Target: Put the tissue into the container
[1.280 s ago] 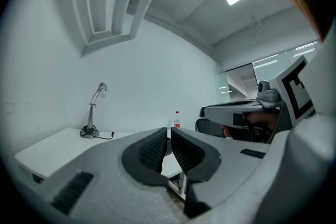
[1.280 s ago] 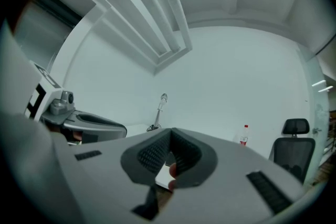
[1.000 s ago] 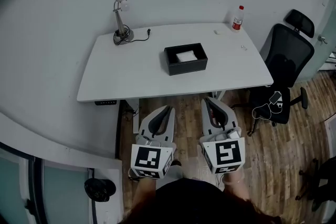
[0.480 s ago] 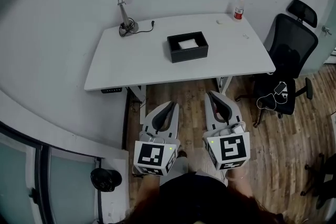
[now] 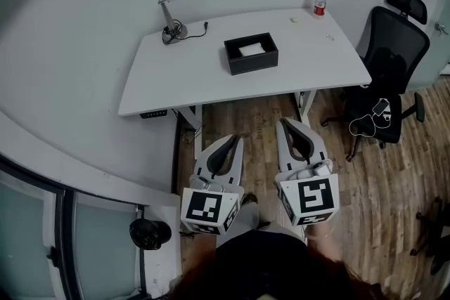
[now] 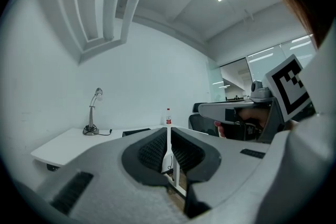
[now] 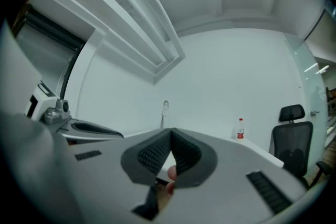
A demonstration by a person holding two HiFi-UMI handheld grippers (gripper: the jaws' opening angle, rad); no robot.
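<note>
Head view: the white table [image 5: 183, 74] stands against the wall, and the black container [image 5: 251, 64] sits near the table's middle. The white tissue [image 5: 251, 49] lies inside it, so it too is at the middle of the table. A desk lamp [image 5: 169, 10] stands at the table's far left corner and a red-capped bottle [image 5: 320, 1] at its far right corner. A black office chair [image 5: 390, 60] is just beside the table's right end. The left gripper [image 5: 234, 140] and the right gripper [image 5: 287, 125] hang side by side in front of the table, well apart from its near edge, over the wooden floor [image 5: 256, 126]. Each gripper's own view shows its jaws clenched together with nothing between them.
</note>
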